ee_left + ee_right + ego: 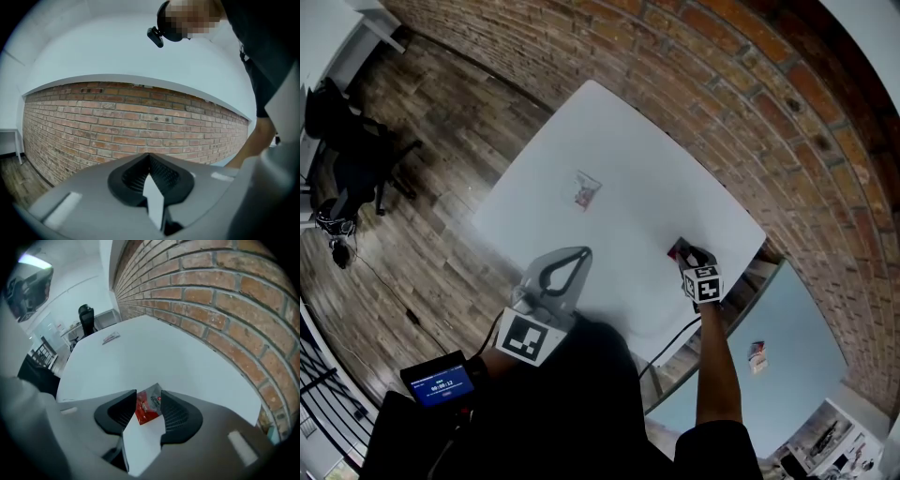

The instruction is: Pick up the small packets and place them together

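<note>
Bright, even light glared off the white desk [619,159]; fisheye bent the two-o'clock brick wall [750,112], corners vignetted black.

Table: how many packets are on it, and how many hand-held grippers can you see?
Packets: 2, one mid-table, one between the right hand-held gripper's jaws
Hand-held grippers: 2, the left hand-held gripper and the right hand-held gripper
Total: 4
</note>
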